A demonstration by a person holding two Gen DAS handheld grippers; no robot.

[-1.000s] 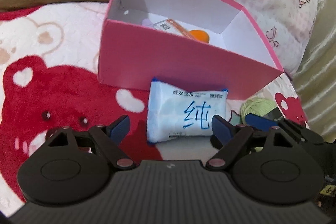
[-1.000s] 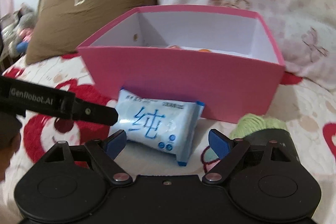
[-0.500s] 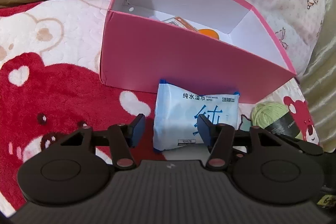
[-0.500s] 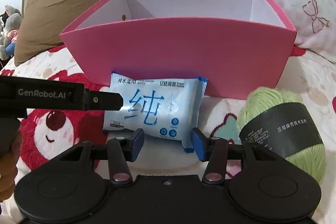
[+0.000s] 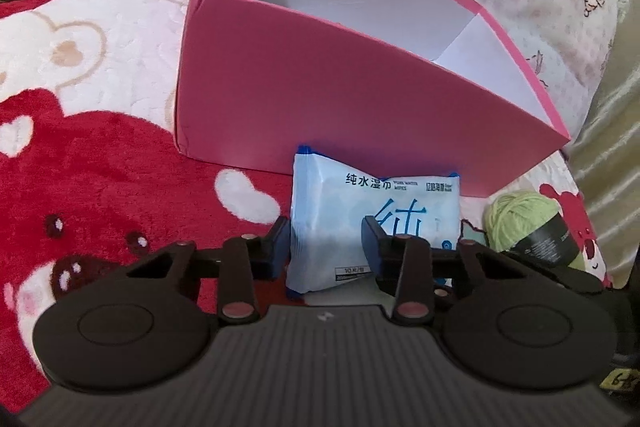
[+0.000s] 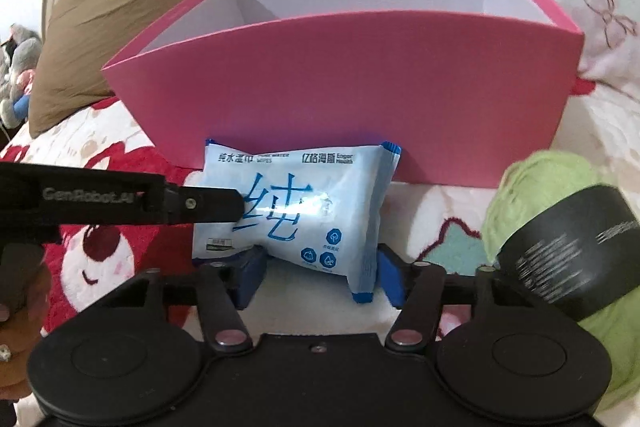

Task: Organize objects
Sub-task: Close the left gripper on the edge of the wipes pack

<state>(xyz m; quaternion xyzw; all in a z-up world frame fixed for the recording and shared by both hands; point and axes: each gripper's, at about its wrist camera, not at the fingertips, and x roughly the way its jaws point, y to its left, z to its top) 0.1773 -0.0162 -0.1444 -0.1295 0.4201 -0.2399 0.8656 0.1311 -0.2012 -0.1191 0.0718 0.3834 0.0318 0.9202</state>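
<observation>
The right hand-held gripper (image 6: 318,273) has its blue pads pressed against both ends of the wipes pack (image 6: 296,211), which lies on the blanket (image 6: 120,163) just before the pink box (image 6: 352,99); the left hand-held gripper (image 5: 325,247) is partly closed over the same pack (image 5: 376,223), though its contact is unclear; only the right view shows the left finger's tip lying on the pack; yarn (image 6: 560,223) sits just right; a brown pillow (image 6: 92,7) lies beyond.

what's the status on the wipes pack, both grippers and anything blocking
Left gripper and right gripper both closing on the wipes pack, grip not confirmed. Pack on the blanket against the pink box. Green yarn crowds right side.
</observation>
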